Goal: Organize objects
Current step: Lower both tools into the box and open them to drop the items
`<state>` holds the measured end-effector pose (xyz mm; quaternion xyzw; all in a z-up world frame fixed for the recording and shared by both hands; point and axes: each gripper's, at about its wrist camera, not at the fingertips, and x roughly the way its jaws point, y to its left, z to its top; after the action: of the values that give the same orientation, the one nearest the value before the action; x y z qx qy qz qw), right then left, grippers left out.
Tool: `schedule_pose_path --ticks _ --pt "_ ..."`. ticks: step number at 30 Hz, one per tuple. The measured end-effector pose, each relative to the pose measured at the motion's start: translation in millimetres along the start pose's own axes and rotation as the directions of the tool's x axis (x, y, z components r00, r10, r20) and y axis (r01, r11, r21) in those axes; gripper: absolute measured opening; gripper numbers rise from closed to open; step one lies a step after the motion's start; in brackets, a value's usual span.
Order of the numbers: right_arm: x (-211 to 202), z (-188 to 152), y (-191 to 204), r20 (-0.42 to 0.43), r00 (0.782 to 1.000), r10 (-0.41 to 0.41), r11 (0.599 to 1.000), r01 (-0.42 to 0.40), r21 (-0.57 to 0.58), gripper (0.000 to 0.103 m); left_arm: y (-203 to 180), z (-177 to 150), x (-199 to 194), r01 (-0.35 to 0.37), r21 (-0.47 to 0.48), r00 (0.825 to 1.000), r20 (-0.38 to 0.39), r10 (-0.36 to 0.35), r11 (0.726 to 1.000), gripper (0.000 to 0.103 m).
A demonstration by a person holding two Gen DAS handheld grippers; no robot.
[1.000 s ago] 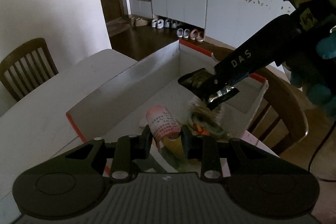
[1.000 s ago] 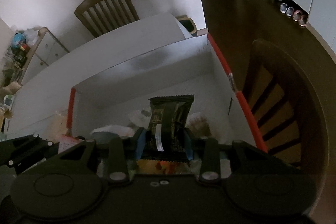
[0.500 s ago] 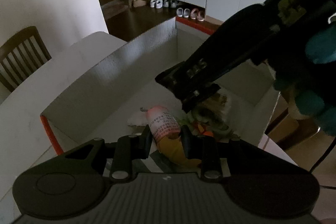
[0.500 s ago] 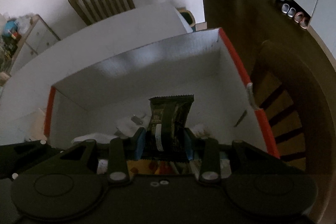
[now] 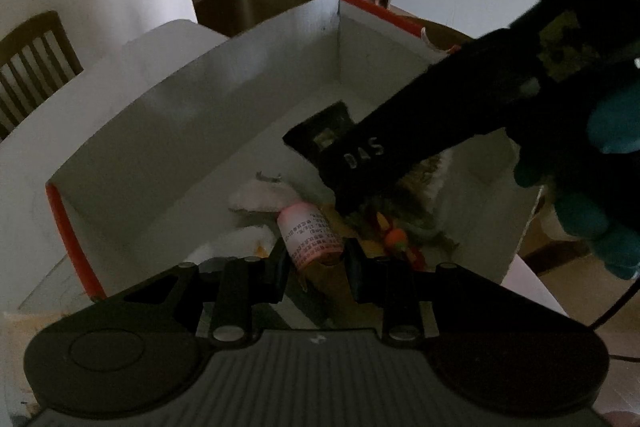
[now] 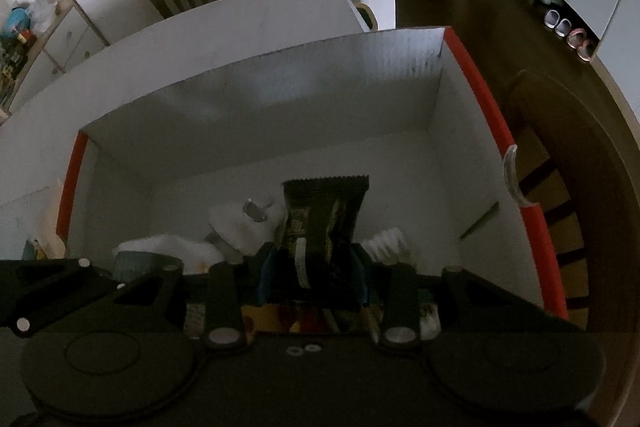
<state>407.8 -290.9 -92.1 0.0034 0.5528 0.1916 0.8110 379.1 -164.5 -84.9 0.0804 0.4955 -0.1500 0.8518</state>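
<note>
Teal-gloved hand (image 5: 600, 163) angling right tool (image 6: 312, 267) steeply into box (image 6: 280, 99), gripping dark packet (image 6: 324, 211)

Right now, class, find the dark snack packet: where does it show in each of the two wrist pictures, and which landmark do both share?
Left wrist view: the dark snack packet pokes out right of centre, from the right tongs shut on it, above the box floor.
Right wrist view: the packet stands upright at centre, between the tongs' fingers.
Shared landmark: the white box with the red rim.
</note>
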Motion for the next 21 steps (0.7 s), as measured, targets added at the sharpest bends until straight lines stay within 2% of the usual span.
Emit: schedule_pose_path --ticks 4,11,12,13,15,21 --pt "0.1 -0.8 -1.6 -0.006 1.0 0.005 1.0 -0.005 0.005 0.039 3.0 -2.0 1.5 0.016 -0.026 1.0 -0.009 -0.016 1.0 0.028" --pt "-4.2 -4.1 -8.7 0.002 1.0 0.006 1.0 -0.006 0.018 0.041 8.2 -3.3 -3.4 0.035 -0.07 0.999 0.02 -0.033 0.997 0.03" --pt "-5.4 -4.3 -10.0 0.006 1.0 0.011 1.0 -0.011 0.022 0.042 9.0 -3.8 -3.9 0.033 -0.075 0.999 0.023 -0.032 0.997 0.033" --pt "-7.1 -4.5 -10.3 0.009 1.0 0.012 1.0 -0.012 0.025 0.043 9.0 -4.1 -4.7 0.03 -0.078 0.999 0.027 -0.028 0.997 0.043" --pt "-11.0 -4.7 -11.6 0.015 1.0 0.014 1.0 -0.014 0.024 0.045 9.6 -5.5 -8.2 0.032 -0.085 0.999 0.044 -0.028 0.996 0.057" --pt "-25.4 -7.9 -15.3 0.041 0.999 0.025 0.999 -0.026 0.023 0.045 12.8 -9.9 -22.8 0.05 -0.108 0.995 0.089 -0.04 0.993 0.057"
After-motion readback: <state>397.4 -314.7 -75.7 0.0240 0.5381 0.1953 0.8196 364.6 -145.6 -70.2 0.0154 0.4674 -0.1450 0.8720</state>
